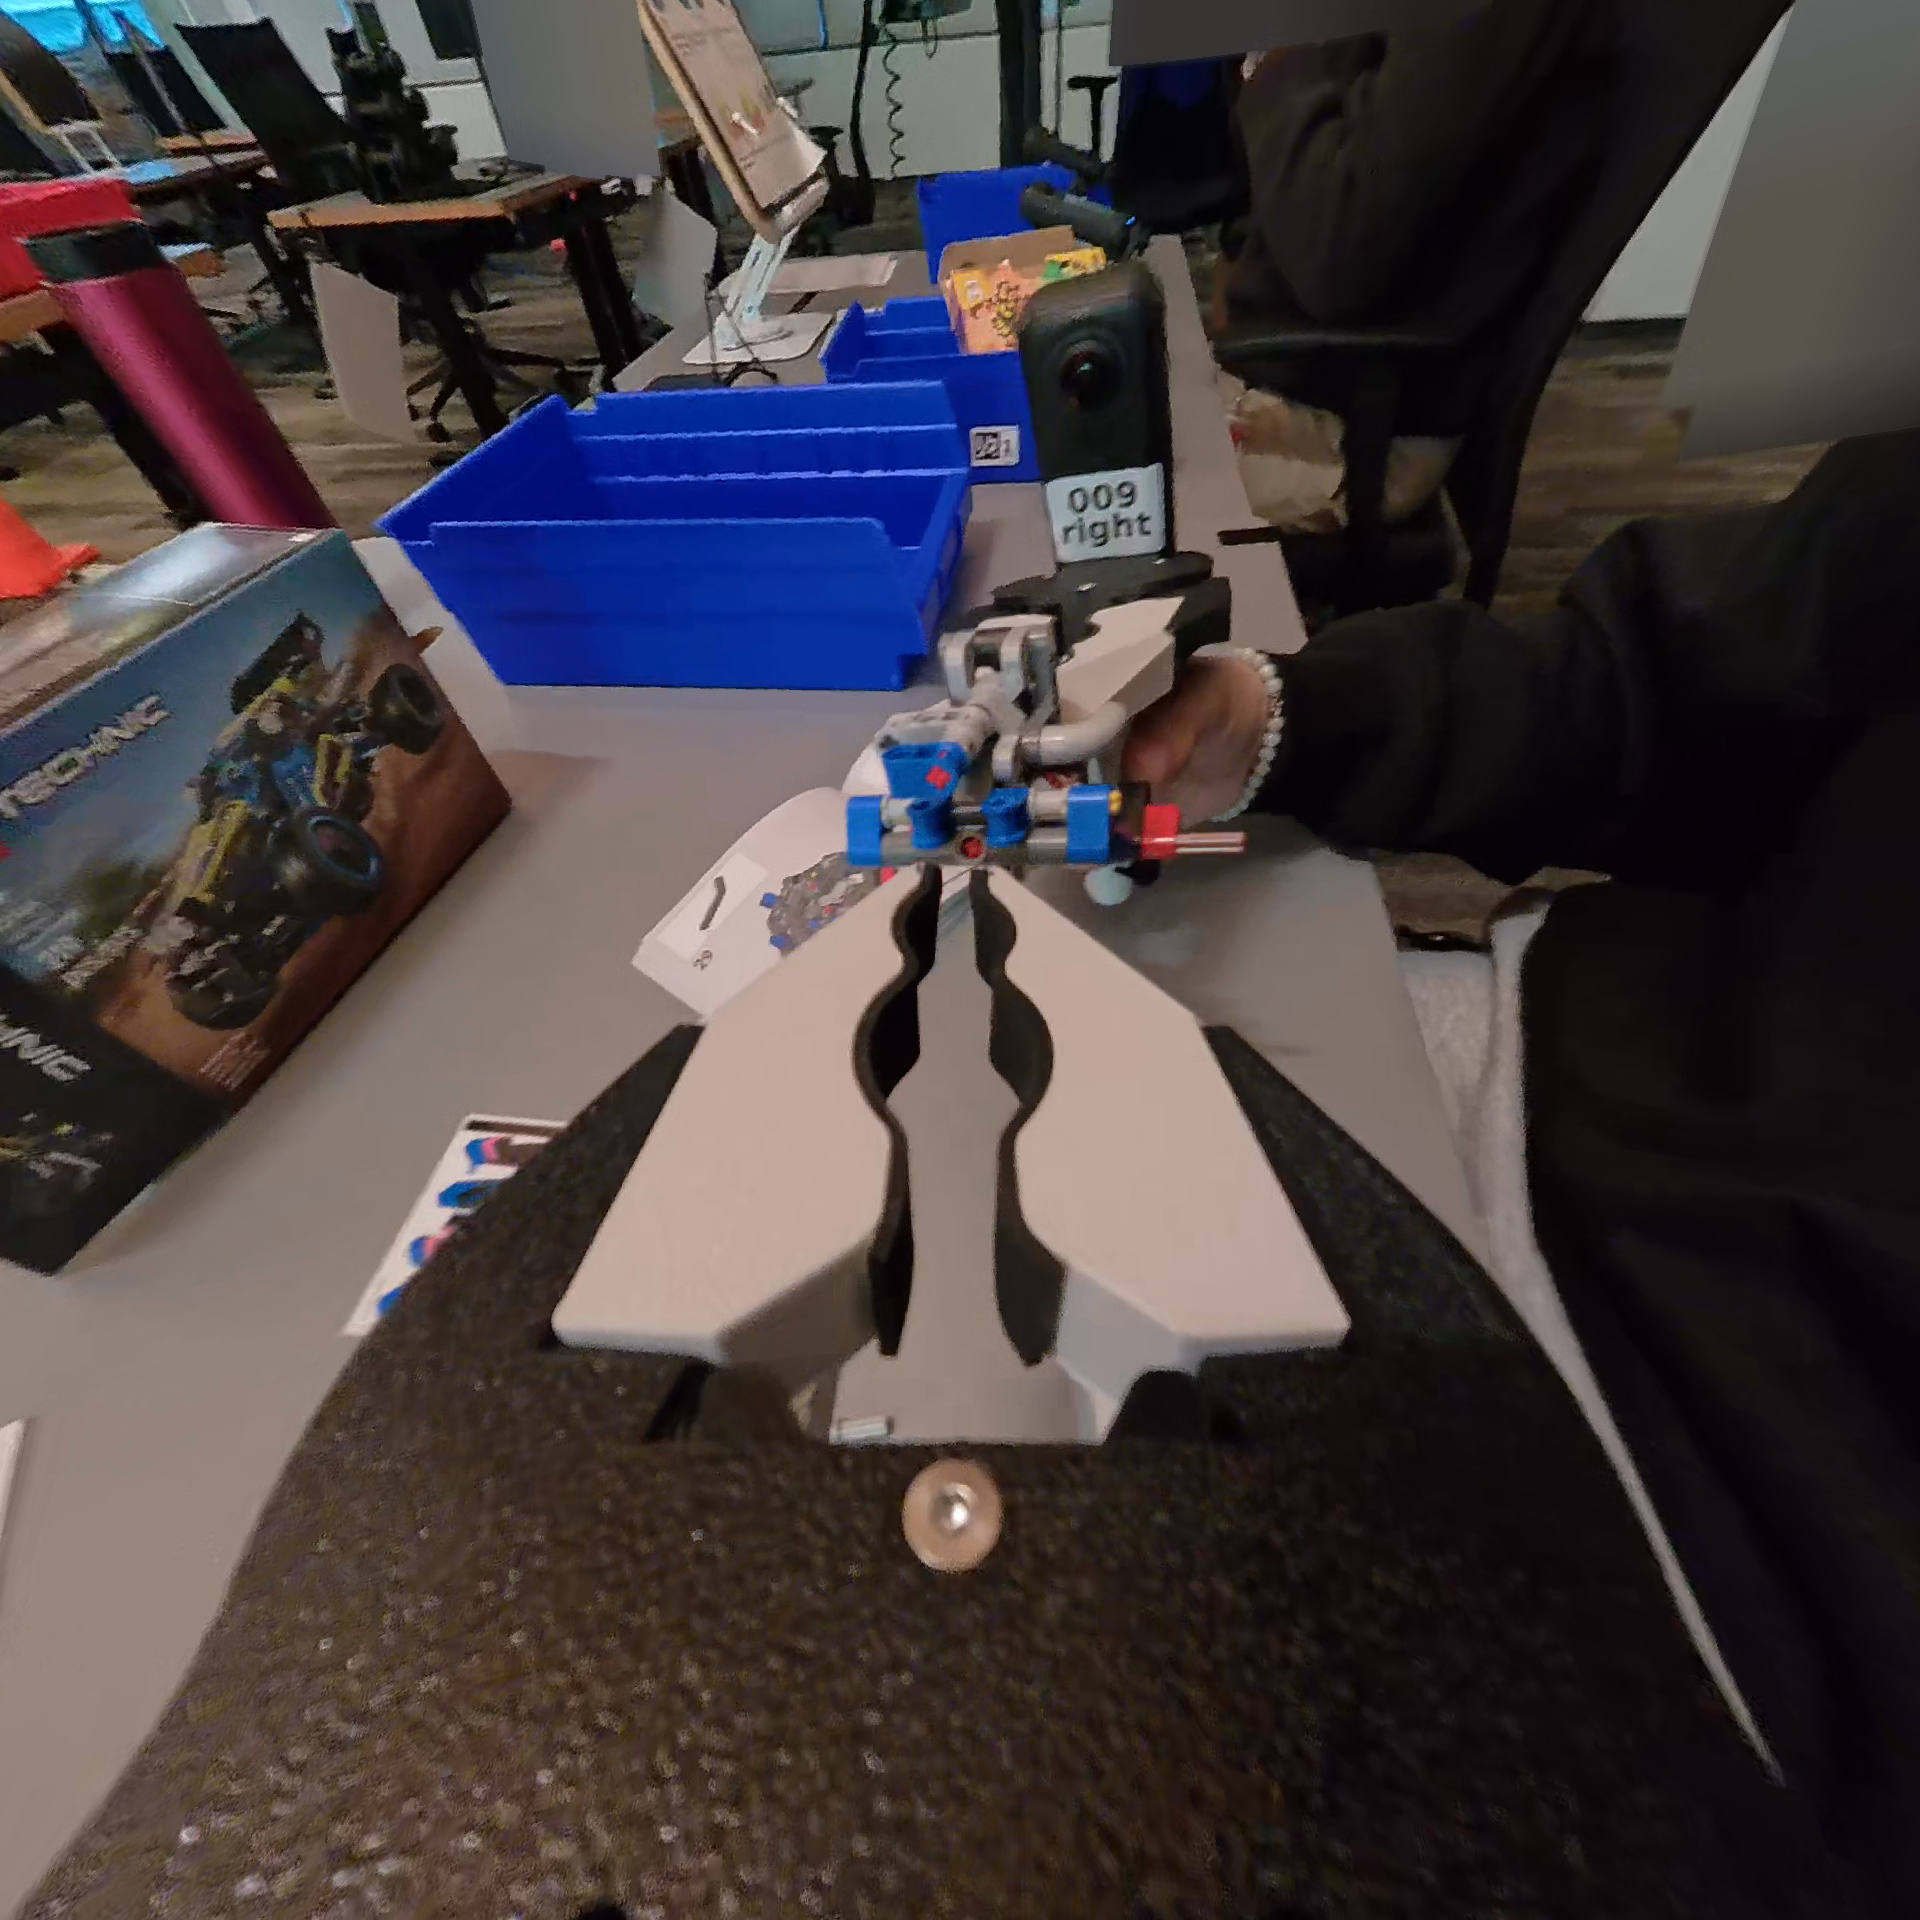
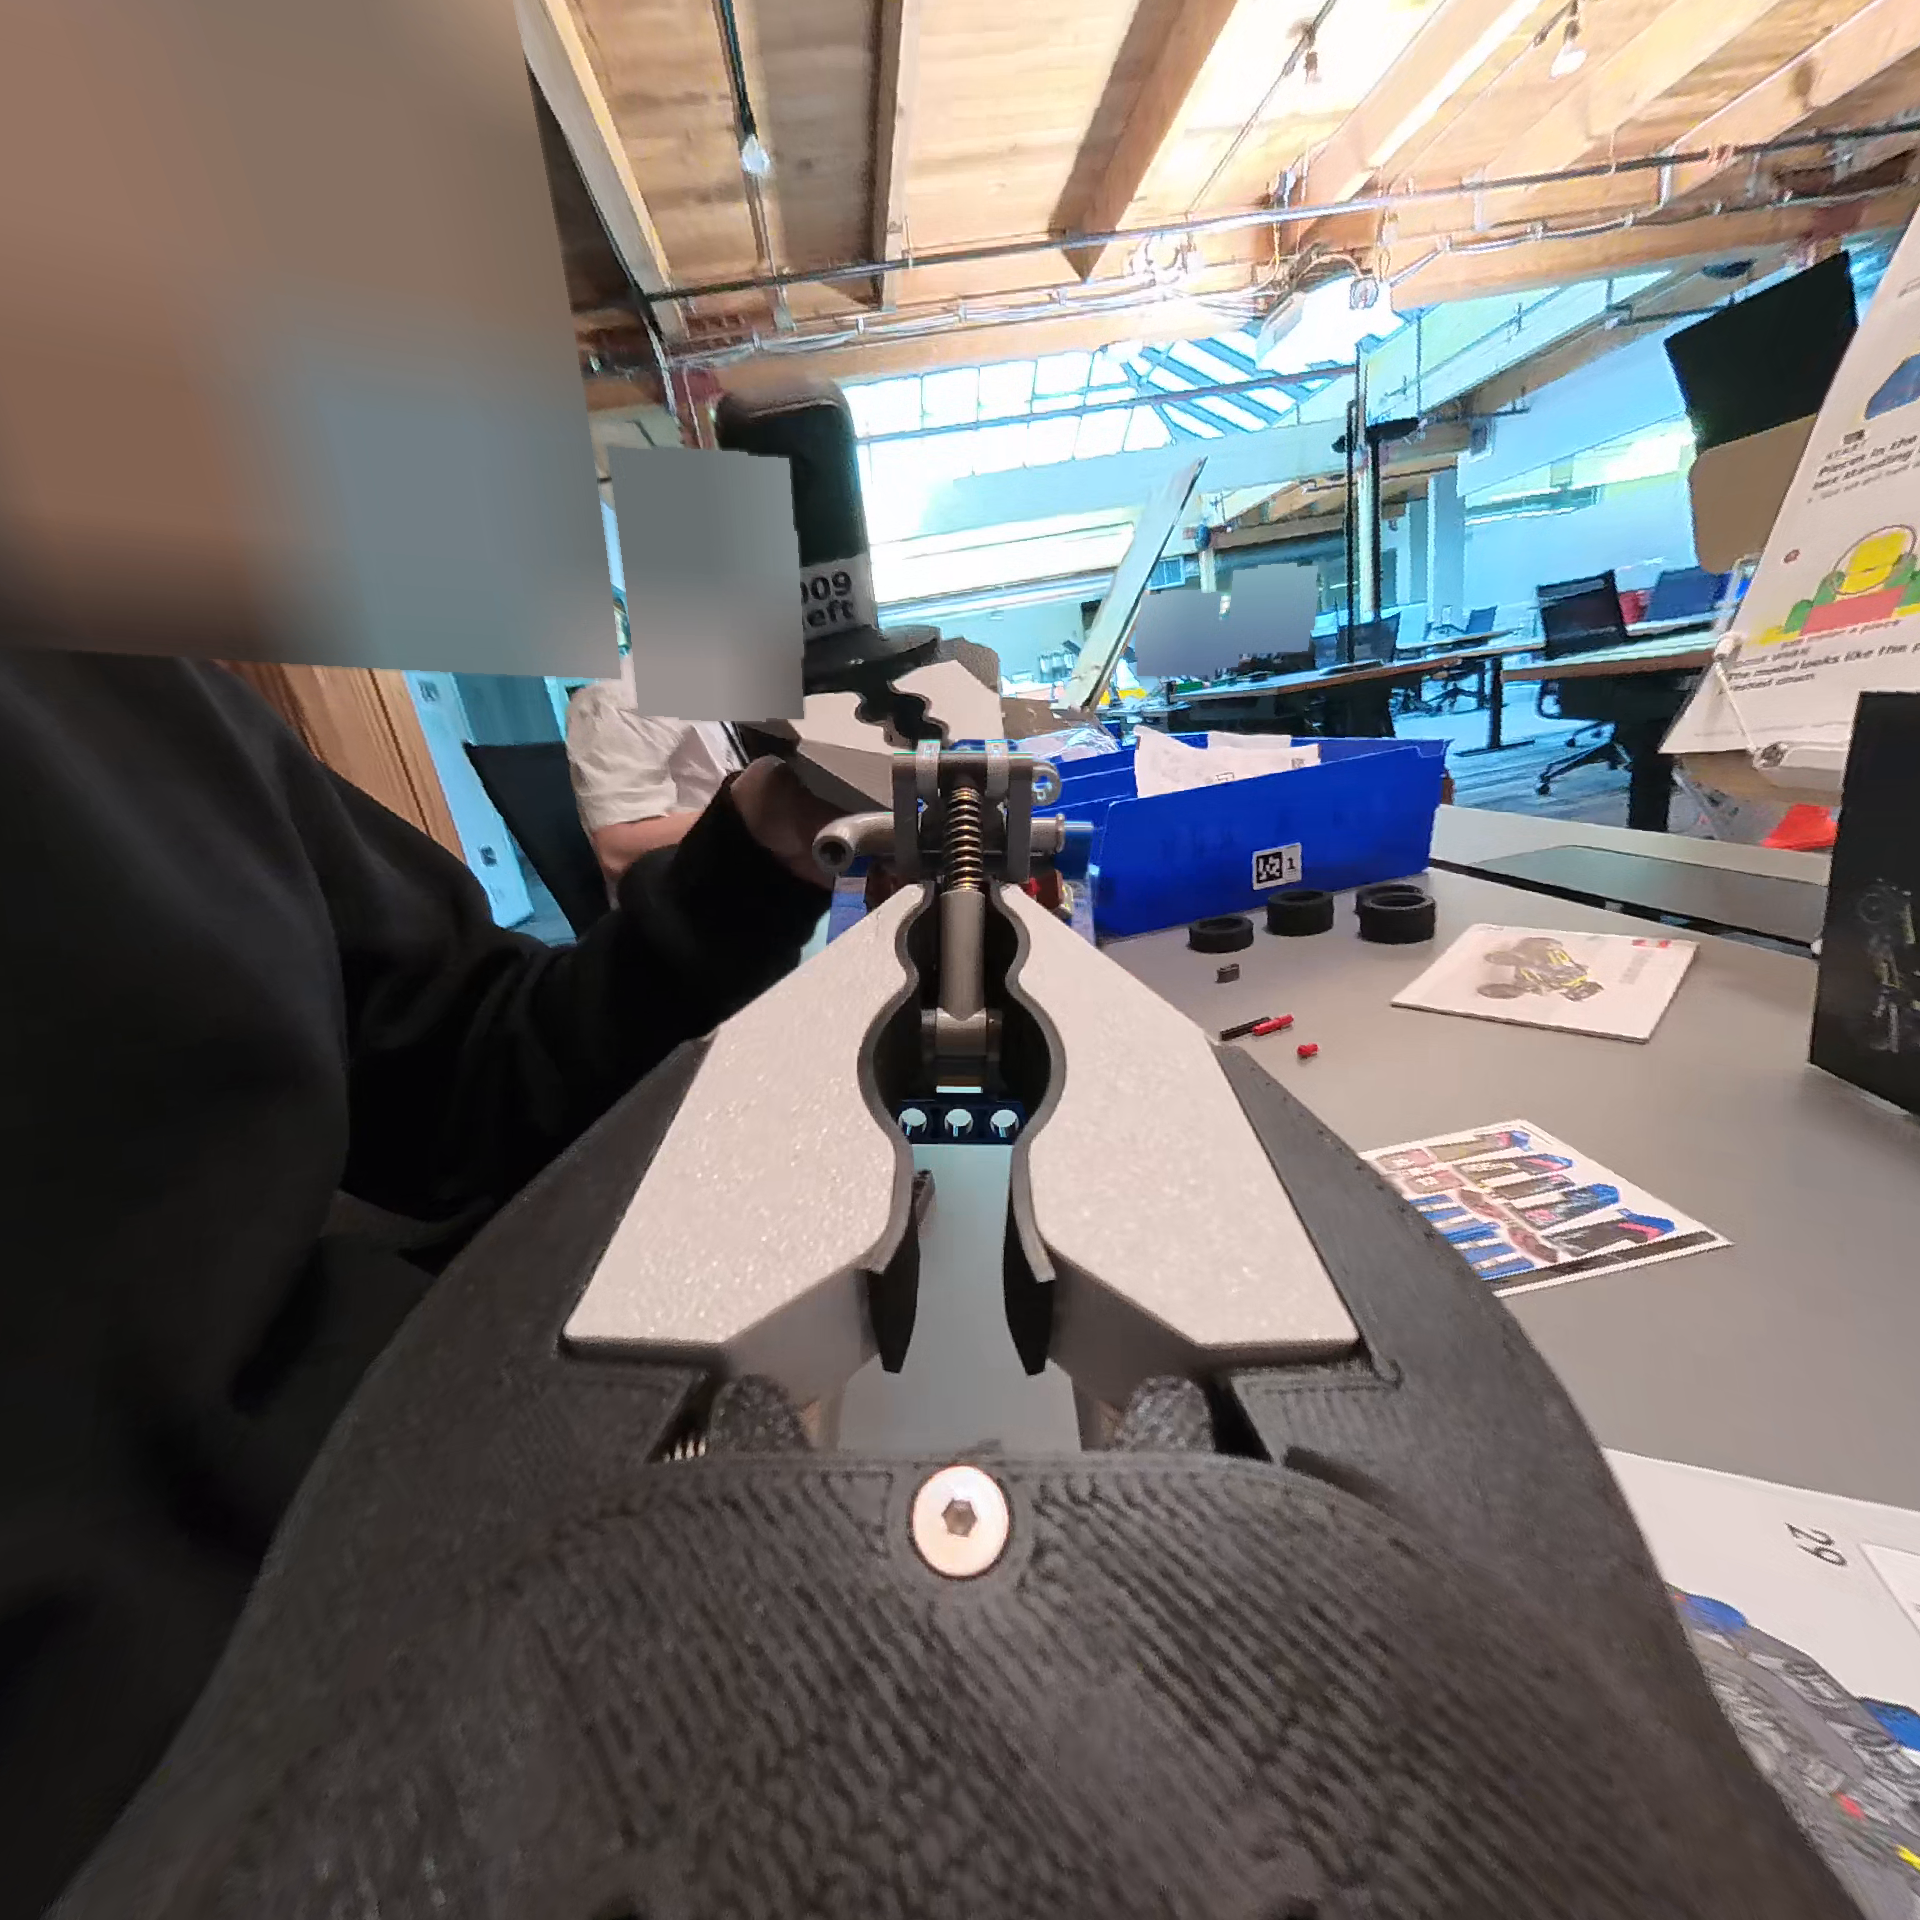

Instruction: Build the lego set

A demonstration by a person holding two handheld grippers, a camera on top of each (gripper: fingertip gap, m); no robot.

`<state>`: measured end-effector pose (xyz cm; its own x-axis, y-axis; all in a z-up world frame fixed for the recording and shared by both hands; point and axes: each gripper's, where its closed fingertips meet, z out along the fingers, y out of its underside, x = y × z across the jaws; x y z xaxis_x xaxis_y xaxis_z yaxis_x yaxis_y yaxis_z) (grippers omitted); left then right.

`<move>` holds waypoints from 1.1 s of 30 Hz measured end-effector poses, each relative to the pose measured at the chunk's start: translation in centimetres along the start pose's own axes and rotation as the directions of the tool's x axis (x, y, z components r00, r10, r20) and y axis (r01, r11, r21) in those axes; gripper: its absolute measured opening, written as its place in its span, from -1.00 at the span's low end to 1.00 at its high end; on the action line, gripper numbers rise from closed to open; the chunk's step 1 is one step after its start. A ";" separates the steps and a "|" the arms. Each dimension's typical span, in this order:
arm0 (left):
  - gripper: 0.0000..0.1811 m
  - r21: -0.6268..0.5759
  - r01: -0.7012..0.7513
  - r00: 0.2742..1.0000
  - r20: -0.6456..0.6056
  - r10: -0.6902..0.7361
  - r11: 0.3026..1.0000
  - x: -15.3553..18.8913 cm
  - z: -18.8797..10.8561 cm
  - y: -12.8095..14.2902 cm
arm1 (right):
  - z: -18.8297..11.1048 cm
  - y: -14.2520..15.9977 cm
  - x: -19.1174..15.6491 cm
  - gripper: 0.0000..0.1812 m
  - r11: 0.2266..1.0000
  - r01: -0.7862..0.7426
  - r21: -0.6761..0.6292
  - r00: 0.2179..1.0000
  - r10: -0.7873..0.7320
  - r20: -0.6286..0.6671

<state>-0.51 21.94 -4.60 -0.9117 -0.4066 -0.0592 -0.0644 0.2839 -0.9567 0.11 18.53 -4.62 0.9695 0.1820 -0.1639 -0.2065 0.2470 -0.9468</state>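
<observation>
We hold the half-built model (image 1: 997, 790) up in the air between both grippers, above the near part of the grey surface (image 1: 582, 831), so the main danger is a drop. The right gripper (image 2: 961, 925) has its jaws clenched on the grey shock absorber, a slim round part with a spring, and a round part may turn or slide in the grip if we push sideways. The left gripper (image 1: 954, 883) reaches the blue lower bar from beneath; its jaws stand narrowly parted near the tips, and we cannot tell whether they pinch anything or only touch. If they press up too hard, we judge the pinned joints could pop apart or the whole piece could twist out of the right jaws. A loose pin falling from this height might roll among the small parts (image 2: 1273, 1027) and tyres (image 2: 1304, 914) far right on the surface.

The model itself looks small and open-framed: grey beams and a bent grey link on top, blue connectors along a dark axle below, and a red bush with a pale axle end sticking out on the right. The spring sits upright in the middle, and a blue beam with three holes shows beneath it in the right wrist view.
</observation>
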 end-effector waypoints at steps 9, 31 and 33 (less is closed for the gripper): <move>-0.96 0.022 -0.027 0.999 -0.042 0.028 0.999 1.2 0.6 -0.6 | 0.1 0.5 -0.3 -0.95 1.000 -0.026 -0.014 0.999 0.026 0.029; -0.86 -0.090 0.063 0.998 0.006 -0.063 0.994 -1.4 1.4 3.2 | 0.0 3.3 2.2 -0.94 0.985 -0.081 -0.156 0.992 0.064 -0.110; -0.87 -0.062 0.102 0.995 -0.003 -0.102 0.993 -1.4 1.5 2.9 | 0.1 3.3 2.1 -0.94 0.985 -0.091 -0.149 0.991 0.075 -0.107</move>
<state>1.16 22.03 -7.67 -0.9017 -0.4305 0.0397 -0.1817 0.2940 -0.9384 1.50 19.82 -8.09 0.9598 0.0971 -0.2634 -0.2717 0.0852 -0.9586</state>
